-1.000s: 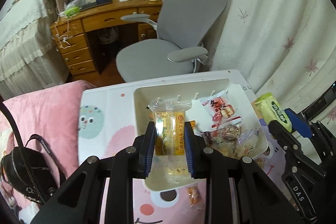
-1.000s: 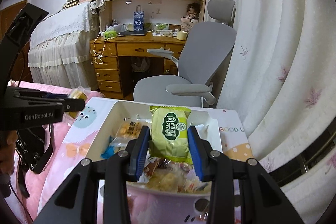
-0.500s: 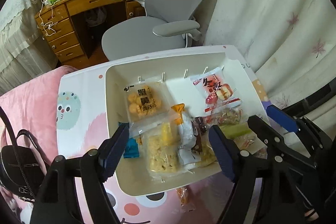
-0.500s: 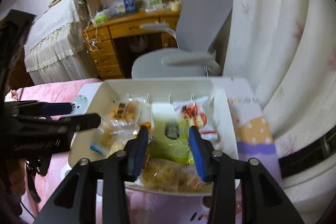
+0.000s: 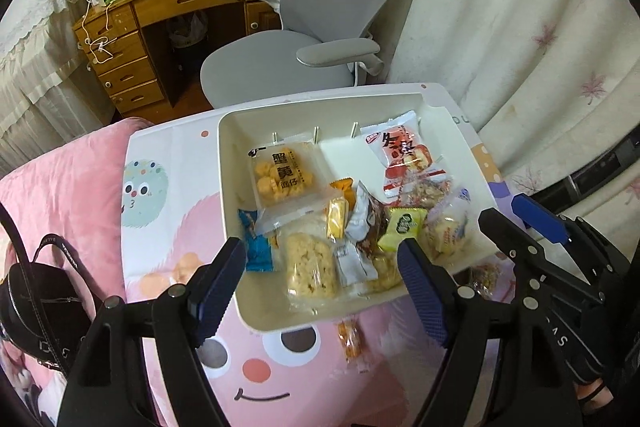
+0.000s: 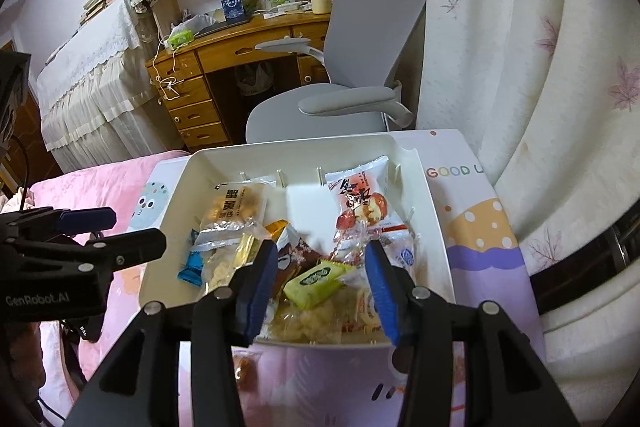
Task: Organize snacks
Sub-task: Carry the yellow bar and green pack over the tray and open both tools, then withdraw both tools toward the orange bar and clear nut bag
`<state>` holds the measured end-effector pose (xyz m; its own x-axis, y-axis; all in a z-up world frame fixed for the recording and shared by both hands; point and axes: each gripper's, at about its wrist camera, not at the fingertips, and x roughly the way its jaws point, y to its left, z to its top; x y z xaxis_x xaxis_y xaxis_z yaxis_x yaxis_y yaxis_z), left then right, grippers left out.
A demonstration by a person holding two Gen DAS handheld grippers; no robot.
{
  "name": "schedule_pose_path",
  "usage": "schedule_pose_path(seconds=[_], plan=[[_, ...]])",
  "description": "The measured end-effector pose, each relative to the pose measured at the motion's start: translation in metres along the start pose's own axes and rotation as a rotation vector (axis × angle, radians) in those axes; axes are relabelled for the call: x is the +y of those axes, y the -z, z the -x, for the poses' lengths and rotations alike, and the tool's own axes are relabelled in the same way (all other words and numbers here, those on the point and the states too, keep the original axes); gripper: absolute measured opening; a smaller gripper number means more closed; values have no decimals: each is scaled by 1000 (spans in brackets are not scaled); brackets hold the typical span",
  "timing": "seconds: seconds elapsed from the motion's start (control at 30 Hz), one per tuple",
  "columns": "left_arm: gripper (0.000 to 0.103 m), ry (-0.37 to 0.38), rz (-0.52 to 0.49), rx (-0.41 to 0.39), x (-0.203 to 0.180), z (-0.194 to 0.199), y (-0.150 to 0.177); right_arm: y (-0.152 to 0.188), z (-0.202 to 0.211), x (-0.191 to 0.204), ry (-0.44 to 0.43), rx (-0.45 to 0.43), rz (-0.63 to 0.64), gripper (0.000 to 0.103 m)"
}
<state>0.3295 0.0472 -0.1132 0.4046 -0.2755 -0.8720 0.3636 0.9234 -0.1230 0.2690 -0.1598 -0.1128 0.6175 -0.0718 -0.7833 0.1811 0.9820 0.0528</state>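
Observation:
A cream tray point(image 5: 229, 163) point(image 6: 434, 215) on the cartoon-print table holds several snack packets. My left gripper point(image 5: 320, 269) hangs over its near edge, open wide, with nothing between the fingers. A small yellow packet point(image 5: 337, 217) point(image 6: 249, 247) lies in the pile. My right gripper point(image 6: 322, 267) is over the tray's near right part, open. The green packet point(image 6: 316, 281) point(image 5: 402, 227) lies flat on the pile below the gap, clear of both pads. The right gripper's black frame point(image 5: 528, 239) shows in the left wrist view.
Two loose snacks lie on the table outside the tray: an orange one point(image 5: 350, 341) point(image 6: 244, 371) and one at the right point(image 5: 484, 273). A grey office chair point(image 5: 320, 27) and wooden desk point(image 5: 168, 7) stand behind. A black bag point(image 5: 40, 299) lies on pink bedding at the left; a curtain is at the right.
Left gripper opened and let go of the yellow packet into the tray. Right gripper opened off the green packet, which now lies on the pile. Both hands sank toward the tray.

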Motion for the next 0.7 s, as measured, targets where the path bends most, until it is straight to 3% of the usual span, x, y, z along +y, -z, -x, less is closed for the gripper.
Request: schedule_pose_path(seconds=[0.33, 0.7], plan=[[80, 67, 16, -63, 6, 58, 56, 32, 61, 9, 31, -42, -30, 55], [80, 72, 19, -24, 9, 83, 129, 98, 115, 20, 64, -40, -77, 56]])
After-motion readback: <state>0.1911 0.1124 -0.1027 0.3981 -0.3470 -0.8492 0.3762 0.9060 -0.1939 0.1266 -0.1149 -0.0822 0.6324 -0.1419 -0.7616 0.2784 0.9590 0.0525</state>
